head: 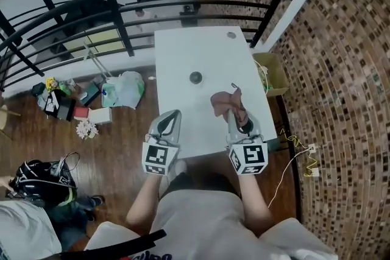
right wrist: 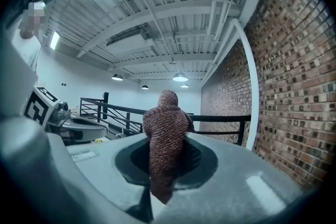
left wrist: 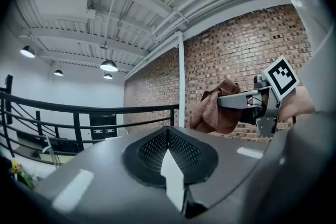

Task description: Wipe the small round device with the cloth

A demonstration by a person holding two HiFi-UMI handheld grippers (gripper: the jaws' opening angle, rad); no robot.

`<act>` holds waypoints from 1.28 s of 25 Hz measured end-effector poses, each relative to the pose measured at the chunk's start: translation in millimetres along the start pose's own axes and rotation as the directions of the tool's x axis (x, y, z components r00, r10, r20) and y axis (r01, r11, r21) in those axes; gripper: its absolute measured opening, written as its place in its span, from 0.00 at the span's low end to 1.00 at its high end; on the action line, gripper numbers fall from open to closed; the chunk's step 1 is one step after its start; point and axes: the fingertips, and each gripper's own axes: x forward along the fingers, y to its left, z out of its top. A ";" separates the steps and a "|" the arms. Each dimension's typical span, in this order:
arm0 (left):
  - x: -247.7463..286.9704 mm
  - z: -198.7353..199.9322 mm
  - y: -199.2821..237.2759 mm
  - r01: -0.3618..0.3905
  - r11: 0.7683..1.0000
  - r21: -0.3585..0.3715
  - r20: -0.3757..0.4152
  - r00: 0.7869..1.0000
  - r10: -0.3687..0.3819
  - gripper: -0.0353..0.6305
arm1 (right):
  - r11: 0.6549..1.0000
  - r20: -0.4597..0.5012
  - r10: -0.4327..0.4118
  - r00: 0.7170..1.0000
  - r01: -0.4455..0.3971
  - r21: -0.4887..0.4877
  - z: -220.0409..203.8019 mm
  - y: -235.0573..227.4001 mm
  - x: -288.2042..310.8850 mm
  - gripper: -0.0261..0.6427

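The small round device [head: 195, 77], dark with a grey rim, lies on the white table [head: 183, 55] near its middle. My right gripper [head: 235, 114] is shut on a brown cloth [head: 224, 102], which bunches up over the table's right part, nearer to me than the device. The right gripper view shows the cloth [right wrist: 165, 136] standing up out of the closed jaws. My left gripper [head: 175, 114] is shut and holds nothing, above the table's near edge and left of the cloth. In the left gripper view the cloth [left wrist: 214, 107] hangs from the right gripper's fingers [left wrist: 236, 100].
A black curved railing [head: 122, 3] runs behind and left of the table. Bags and clutter [head: 122, 89] lie on the wooden floor at the left. A cardboard box [head: 275, 73] and cables [head: 298, 149] sit to the right by the brick wall. A small grey object [head: 231, 35] lies at the table's far right.
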 end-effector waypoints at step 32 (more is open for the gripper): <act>219.4 -209.3 44.1 0.038 0.997 -0.073 -0.388 0.920 -0.063 0.81 | 0.997 -0.144 -0.009 0.989 0.021 0.078 -78.2 -100.7 104.7 0.08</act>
